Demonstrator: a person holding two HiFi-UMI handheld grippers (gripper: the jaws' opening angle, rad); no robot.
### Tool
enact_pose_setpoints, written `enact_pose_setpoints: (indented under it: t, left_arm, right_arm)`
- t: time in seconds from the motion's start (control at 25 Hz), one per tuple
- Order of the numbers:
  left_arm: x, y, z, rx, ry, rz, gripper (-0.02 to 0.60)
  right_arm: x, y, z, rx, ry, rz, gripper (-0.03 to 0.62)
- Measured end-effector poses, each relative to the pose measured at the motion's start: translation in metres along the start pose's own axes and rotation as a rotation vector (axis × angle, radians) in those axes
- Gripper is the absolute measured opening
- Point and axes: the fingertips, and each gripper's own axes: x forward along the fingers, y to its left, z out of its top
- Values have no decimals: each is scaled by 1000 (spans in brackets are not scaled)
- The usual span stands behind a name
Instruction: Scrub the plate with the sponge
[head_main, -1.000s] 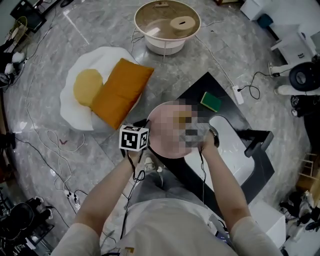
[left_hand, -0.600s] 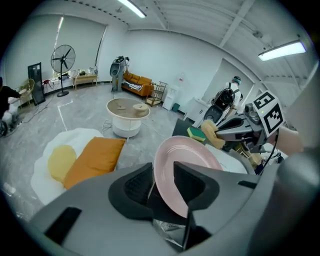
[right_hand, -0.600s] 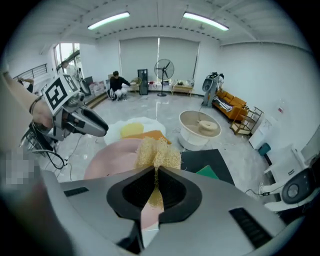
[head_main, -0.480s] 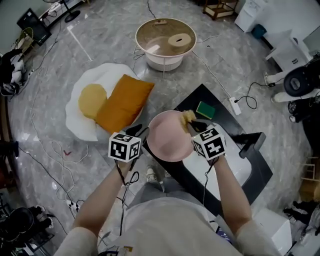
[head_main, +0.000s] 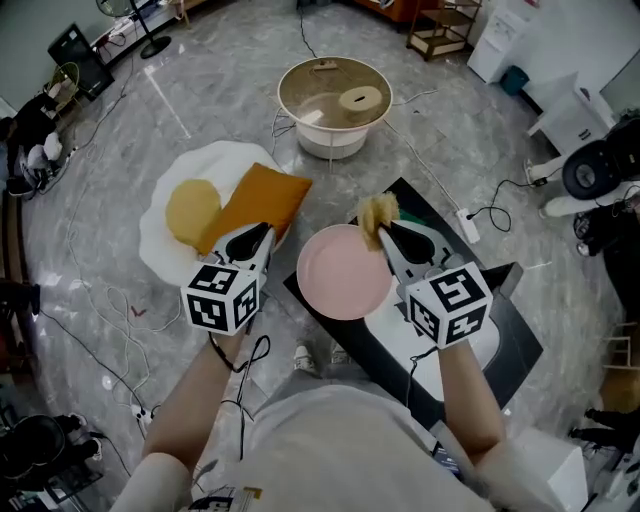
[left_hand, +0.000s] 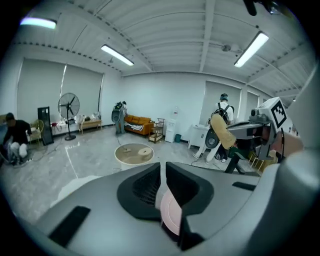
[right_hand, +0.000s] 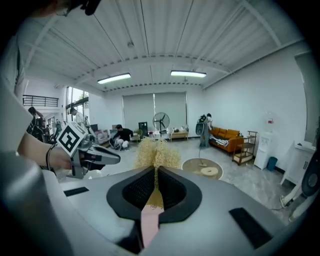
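One black surface (head_main: 430, 210) is seen, with one pink plate (head_main: 340, 275) at its near-left edge. Two grippers are held above it, tilted slightly down. The fingers of the left gripper (head_main: 260, 236) have just been closing to a slit, with nothing gripped. One straw-coloured fibrous sponge (head_main: 378, 212) is clenched by the right gripper (head_main: 386, 230).

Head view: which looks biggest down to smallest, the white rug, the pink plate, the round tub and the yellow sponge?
1. white rug
2. round tub and pink plate: about alike, and the plate is nearer the camera, so no ranking
3. yellow sponge
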Motion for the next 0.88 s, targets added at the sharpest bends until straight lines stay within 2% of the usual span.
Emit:
enact_pose_setpoints:
  t: [0.16, 0.32, 0.44, 0.68, 0.88]
  left_arm:
    - [-29, -17, 45, 118, -107, 5, 41]
    - [-54, -34, 73, 159, -198, -24, 41]
    - [-76, -45, 89, 211, -254, -19, 38]
    - [-108, -62, 106, 320, -313, 5, 38]
    - [-125, -69, 104, 360, -339, 26, 38]
  right_arm:
    - [-27, 20, 45, -44, -129, 9, 44]
    - [-50, 43, 83, -82, -237, 32, 44]
    - [-68, 60, 103, -119, -302, 34, 44]
    - [-92, 80, 114, -180, -331, 52, 44]
    - [-105, 86, 105, -186, -334, 56, 44]
